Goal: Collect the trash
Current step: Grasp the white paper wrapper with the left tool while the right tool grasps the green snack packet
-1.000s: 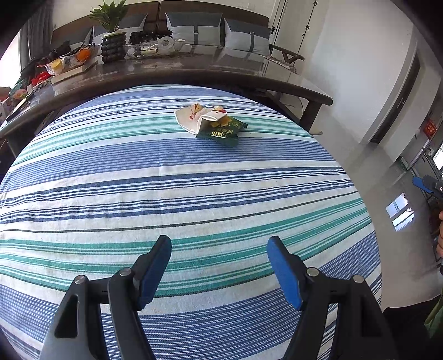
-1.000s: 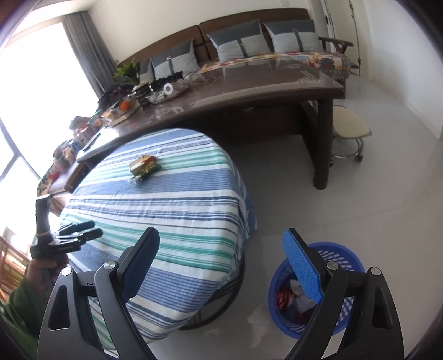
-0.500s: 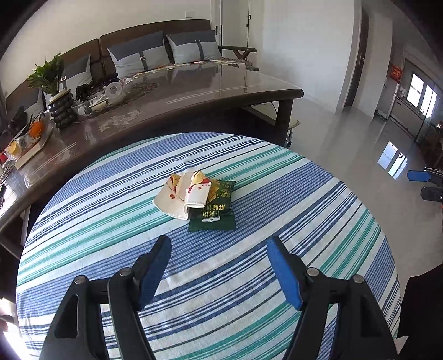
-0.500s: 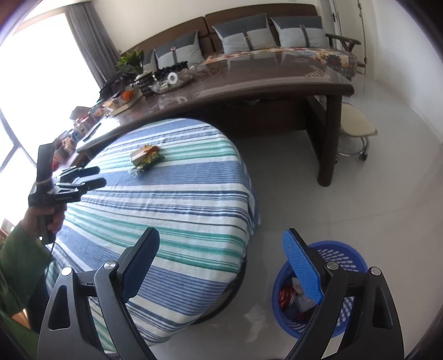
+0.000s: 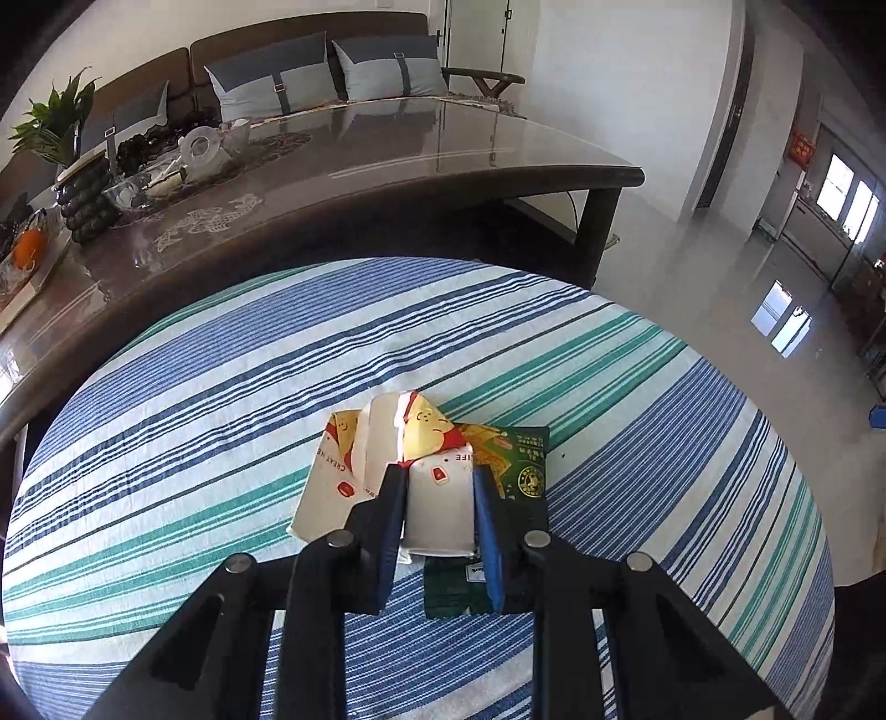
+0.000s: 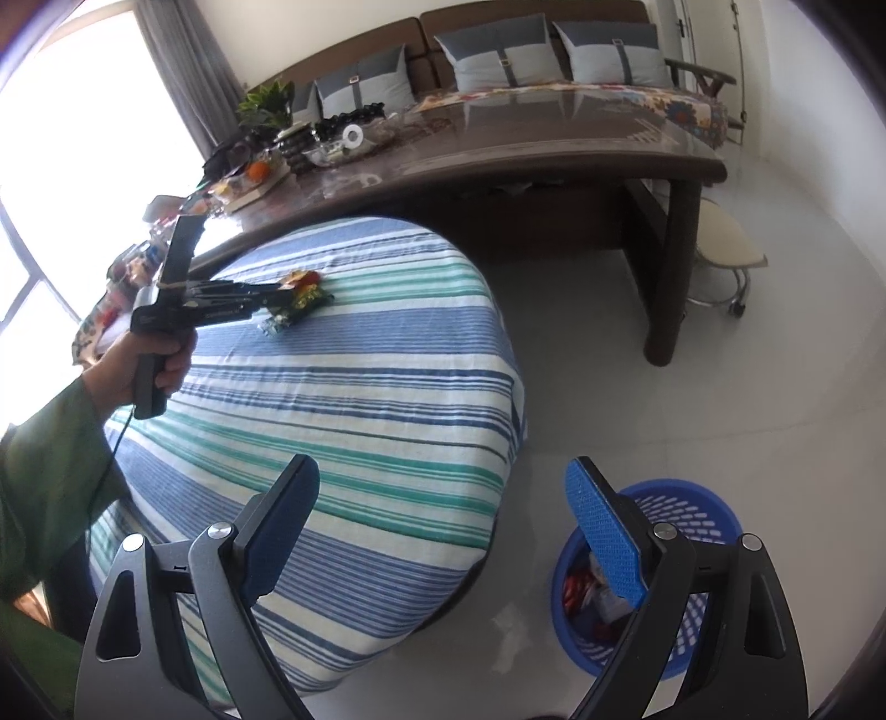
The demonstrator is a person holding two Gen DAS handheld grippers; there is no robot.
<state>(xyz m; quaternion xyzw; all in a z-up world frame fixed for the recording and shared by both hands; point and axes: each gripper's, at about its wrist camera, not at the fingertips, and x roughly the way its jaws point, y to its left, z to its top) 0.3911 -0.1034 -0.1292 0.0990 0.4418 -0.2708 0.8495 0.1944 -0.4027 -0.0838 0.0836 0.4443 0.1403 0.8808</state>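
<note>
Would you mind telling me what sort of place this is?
Most likely a home living room: a sofa with cushions, a long wooden table and a potted plant.

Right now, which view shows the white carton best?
Left wrist: the carton fills the centre between the left tongs, print readable. Right wrist shows only a small colourful heap at those tongs' tips.

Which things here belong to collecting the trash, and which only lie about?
For the job:
- white wrapper, between the left gripper fingers
- green packet
- blue basket

Lying about:
- orange
- potted plant
- stool
</note>
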